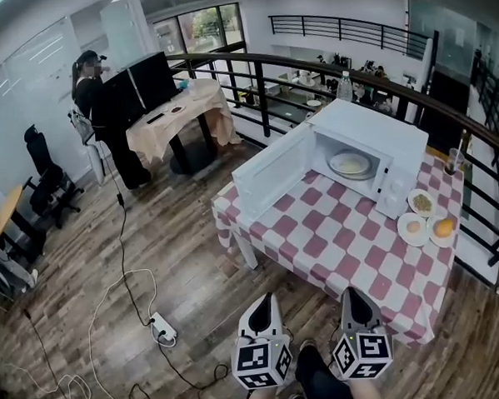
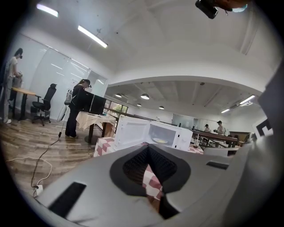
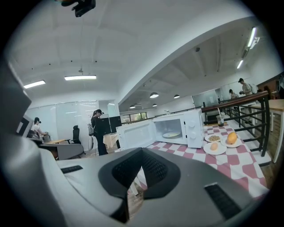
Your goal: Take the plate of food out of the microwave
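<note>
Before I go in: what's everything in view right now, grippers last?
Table: one, red-and-white check cloth, ahead of the grippers.
Microwave: one, white, door open, on the table.
Plate: one, pale, inside the microwave.
Side plates: three, white, on the table right of the microwave.
Bottle: one, clear, behind the microwave.
Power strip: one, white, on the floor at left.
Person: one, dark clothes, at the far desk.
Left gripper: one, grey, shut, empty.
Right gripper: one, grey, shut, empty.
</note>
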Tool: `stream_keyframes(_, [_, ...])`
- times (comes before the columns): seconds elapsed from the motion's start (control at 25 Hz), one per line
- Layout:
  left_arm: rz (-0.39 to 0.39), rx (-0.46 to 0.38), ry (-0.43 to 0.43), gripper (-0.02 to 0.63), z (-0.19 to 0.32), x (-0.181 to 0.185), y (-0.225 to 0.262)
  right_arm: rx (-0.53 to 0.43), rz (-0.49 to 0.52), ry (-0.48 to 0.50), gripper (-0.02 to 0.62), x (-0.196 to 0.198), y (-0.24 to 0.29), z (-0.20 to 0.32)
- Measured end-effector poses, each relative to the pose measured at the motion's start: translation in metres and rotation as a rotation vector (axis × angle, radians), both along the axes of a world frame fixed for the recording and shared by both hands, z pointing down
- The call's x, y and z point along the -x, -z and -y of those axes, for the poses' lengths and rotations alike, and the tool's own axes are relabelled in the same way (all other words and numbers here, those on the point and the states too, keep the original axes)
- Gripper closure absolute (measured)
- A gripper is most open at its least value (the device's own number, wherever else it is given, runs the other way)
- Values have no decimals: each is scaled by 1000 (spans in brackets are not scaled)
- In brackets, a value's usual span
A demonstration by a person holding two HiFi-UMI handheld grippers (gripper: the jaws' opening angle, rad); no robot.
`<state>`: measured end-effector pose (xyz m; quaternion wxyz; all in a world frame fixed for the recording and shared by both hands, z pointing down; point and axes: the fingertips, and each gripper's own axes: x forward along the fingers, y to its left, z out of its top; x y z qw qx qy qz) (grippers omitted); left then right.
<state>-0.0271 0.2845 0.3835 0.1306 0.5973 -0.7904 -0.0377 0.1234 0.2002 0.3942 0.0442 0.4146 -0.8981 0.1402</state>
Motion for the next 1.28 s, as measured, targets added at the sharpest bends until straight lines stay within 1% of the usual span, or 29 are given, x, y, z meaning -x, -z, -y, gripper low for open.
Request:
stream_keyframes(0.36, [1, 5, 0, 594, 79, 36, 5, 2, 11, -13, 601, 32, 7, 89])
stream_keyframes(0.68, [-18, 3, -25, 594, 147, 48, 6, 2, 10, -24, 601, 48, 11, 150])
stream_keyframes(0.88, [-23, 5, -20, 594, 174, 50, 2, 12, 14, -14, 601, 52, 5, 173])
stream_keyframes(1.28, [-18, 23, -55, 593, 205, 41, -1, 21, 37, -30, 601, 50, 6, 200])
